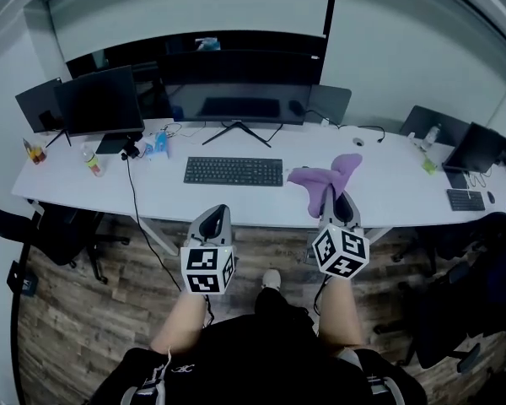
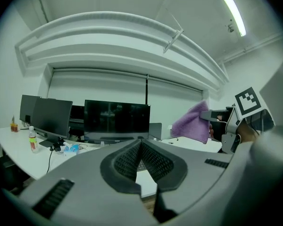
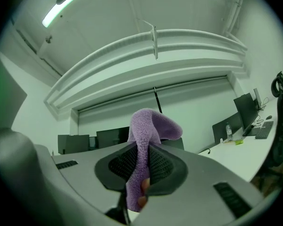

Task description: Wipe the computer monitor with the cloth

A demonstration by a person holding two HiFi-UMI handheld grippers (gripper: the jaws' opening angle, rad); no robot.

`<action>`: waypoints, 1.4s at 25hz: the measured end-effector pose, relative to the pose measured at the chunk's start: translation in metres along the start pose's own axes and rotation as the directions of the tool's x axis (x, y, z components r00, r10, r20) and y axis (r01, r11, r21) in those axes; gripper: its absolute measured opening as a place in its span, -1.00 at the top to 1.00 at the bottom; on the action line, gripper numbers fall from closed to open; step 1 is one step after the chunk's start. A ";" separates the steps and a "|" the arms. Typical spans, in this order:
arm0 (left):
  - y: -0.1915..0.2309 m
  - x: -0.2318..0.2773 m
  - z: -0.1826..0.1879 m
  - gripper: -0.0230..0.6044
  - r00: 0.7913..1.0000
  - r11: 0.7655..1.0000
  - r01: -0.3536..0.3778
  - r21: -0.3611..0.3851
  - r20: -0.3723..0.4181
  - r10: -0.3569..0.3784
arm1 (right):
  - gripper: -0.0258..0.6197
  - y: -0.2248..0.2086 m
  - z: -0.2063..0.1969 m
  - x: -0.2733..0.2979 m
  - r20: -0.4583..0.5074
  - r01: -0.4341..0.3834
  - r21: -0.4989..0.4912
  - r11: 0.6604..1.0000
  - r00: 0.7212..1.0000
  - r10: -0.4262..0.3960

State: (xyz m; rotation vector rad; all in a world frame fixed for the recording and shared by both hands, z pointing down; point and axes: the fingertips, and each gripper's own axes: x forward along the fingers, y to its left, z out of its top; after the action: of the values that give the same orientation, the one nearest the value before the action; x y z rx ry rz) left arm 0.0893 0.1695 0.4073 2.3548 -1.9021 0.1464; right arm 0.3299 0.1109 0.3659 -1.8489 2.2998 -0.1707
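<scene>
The wide black monitor (image 1: 236, 89) stands at the back middle of the white desk (image 1: 388, 184), seen dark in the left gripper view as monitor (image 2: 116, 121). A purple cloth (image 1: 325, 180) hangs from my right gripper (image 1: 336, 205), which is shut on it near the desk's front edge, right of the keyboard (image 1: 234, 171). The cloth (image 3: 144, 140) stands up between the jaws in the right gripper view. My left gripper (image 1: 212, 222) is shut on nothing, below the desk's front edge; its pads (image 2: 151, 161) meet.
A second monitor (image 1: 101, 101) stands at the left with a bottle (image 1: 92, 162) and small items. More screens (image 1: 476, 148) and a keyboard (image 1: 465, 199) are at the far right. Office chairs (image 1: 55, 230) flank the wooden floor.
</scene>
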 end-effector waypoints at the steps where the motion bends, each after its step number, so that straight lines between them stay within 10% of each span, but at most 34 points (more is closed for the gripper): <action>1: 0.003 0.013 0.002 0.90 1.000 1.000 -0.001 0.002 0.001 0.001 | 0.73 -0.006 -0.001 0.013 0.000 0.009 0.005 1.000 1.000 -0.009; 19: 0.000 0.319 0.076 0.90 1.000 0.999 0.012 0.041 -0.002 -0.012 | 0.73 -0.140 0.022 0.306 -0.007 0.035 0.025 0.999 0.999 -0.035; 35: 0.028 0.397 0.068 0.90 0.997 0.998 -0.048 0.032 -0.066 0.050 | 0.74 -0.183 0.077 0.460 0.140 0.064 -0.107 0.992 0.989 -0.049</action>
State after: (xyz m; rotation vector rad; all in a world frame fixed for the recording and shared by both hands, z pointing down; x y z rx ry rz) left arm 0.1458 -0.2300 0.3980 2.2923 -1.9416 0.2561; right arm 0.4263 -0.3755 0.2952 -1.9142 2.2063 0.0768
